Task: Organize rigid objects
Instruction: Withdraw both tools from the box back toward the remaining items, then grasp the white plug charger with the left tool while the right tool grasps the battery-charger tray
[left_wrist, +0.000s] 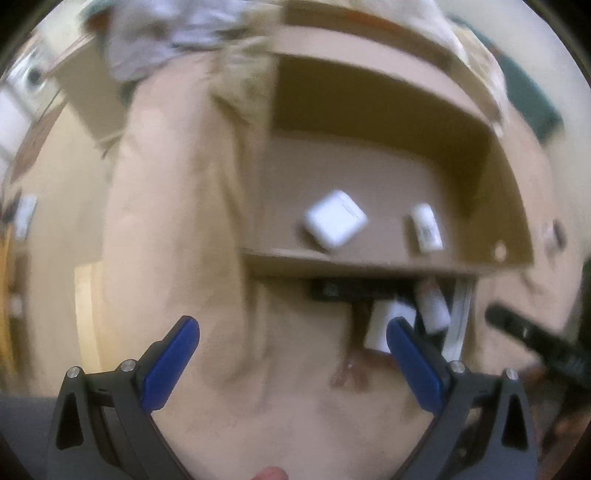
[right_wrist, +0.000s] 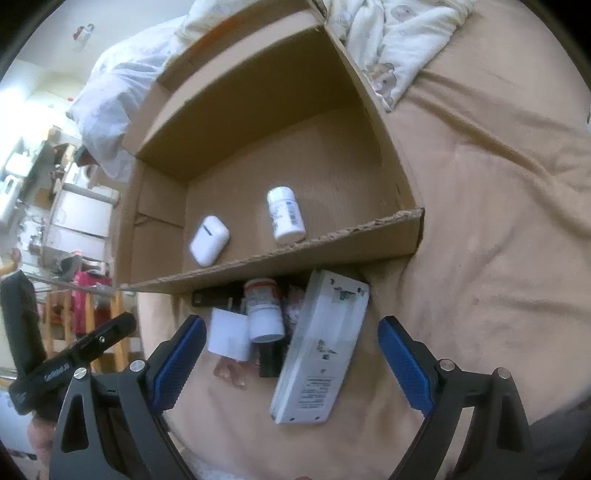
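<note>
Both grippers, left (left_wrist: 291, 332) and right (right_wrist: 291, 332), gape spread and empty before the cardboard box (right_wrist: 280, 264); inside it lie 1 earbud case (right_wrist: 209, 240) and 1 bottle (right_wrist: 285, 216).

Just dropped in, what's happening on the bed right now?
A person holds two grippers over a bed, sorting small items into a cardboard box. An earbud case and a white bottle already lie inside. Outside the near wall wait a remote, a second bottle, a white block and dark bits. The left gripper and right gripper are both open, holding nothing.
</note>
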